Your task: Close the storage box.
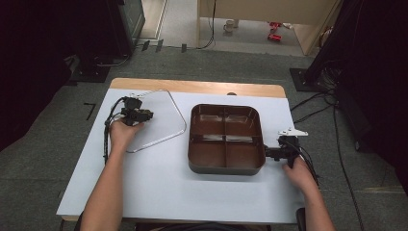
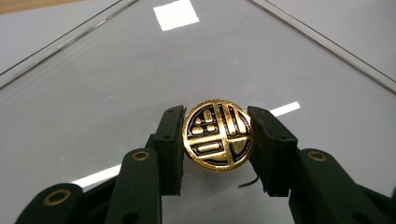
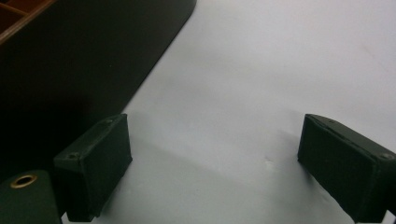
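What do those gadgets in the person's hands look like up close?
Both are black. The left gripper has two chunky block-shaped jaws with brass-coloured rivets at the joints; a black cable trails from it. The right gripper carries a grey three-cornered plate. Forearms are bare, no sleeves.

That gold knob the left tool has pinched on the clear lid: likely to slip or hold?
The gold knob looks round, glossy and hard, so the left tool, gripping its curved rim at two narrow spots, may let it twist or slip. It appears fixed to the clear lid, which looks rigid but probably breakable, so the lid would likely hang and swing.
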Demonstrator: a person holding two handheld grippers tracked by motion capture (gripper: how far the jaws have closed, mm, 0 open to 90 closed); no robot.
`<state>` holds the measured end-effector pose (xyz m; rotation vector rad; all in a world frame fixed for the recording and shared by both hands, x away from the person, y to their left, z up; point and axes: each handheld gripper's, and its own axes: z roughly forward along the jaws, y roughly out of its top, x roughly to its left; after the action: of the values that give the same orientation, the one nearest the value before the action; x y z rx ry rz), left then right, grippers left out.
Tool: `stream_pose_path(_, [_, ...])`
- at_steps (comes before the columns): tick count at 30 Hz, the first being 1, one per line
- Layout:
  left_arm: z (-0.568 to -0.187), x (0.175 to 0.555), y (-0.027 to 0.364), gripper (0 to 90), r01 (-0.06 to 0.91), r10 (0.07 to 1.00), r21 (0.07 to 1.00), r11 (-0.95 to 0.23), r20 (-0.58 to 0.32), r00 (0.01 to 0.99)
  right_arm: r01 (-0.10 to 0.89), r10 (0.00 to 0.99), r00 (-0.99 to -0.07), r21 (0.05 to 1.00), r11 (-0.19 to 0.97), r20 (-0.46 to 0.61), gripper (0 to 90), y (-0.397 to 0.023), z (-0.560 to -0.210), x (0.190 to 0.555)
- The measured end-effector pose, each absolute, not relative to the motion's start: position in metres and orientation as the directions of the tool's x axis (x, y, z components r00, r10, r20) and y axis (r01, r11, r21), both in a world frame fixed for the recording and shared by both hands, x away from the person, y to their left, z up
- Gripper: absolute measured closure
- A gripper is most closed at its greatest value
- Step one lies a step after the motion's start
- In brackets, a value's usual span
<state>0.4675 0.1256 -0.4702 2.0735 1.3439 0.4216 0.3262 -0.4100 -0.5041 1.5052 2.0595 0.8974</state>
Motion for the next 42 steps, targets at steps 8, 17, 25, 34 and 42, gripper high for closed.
stream_pose_path(8, [-0.453, 0.459, 0.125, 59.4, 0.683, 0.892, 0.669, -0.292, -0.068, 0.448, 0.667, 0.949, -0.315, 0.717, 0.200, 0.030, 9.1, -0.410, -0.504, 0.326])
stream_pose_path(17, [-0.414, 0.443, 0.122, 59.4, 0.650, 0.881, 0.705, -0.285, -0.074, 0.467, 0.667, 0.948, -0.315, 0.718, 0.200, 0.029, 9.1, -0.410, -0.504, 0.326])
stream_pose_path(25, [-0.380, 0.428, 0.107, 59.4, 0.607, 0.855, 0.745, -0.277, -0.097, 0.509, 0.667, 0.949, -0.315, 0.717, 0.200, 0.029, 9.1, -0.410, -0.504, 0.326])
stream_pose_path(34, [-0.360, 0.415, 0.073, 59.4, 0.583, 0.805, 0.749, -0.315, -0.114, 0.582, 0.667, 0.948, -0.316, 0.718, 0.200, 0.029, 9.1, -0.410, -0.504, 0.326])
stream_pose_path(42, [-0.357, 0.405, 0.041, 59.4, 0.549, 0.762, 0.754, -0.361, -0.101, 0.640, 0.667, 0.948, -0.316, 0.718, 0.201, 0.028, 9.1, -0.410, -0.504, 0.326])
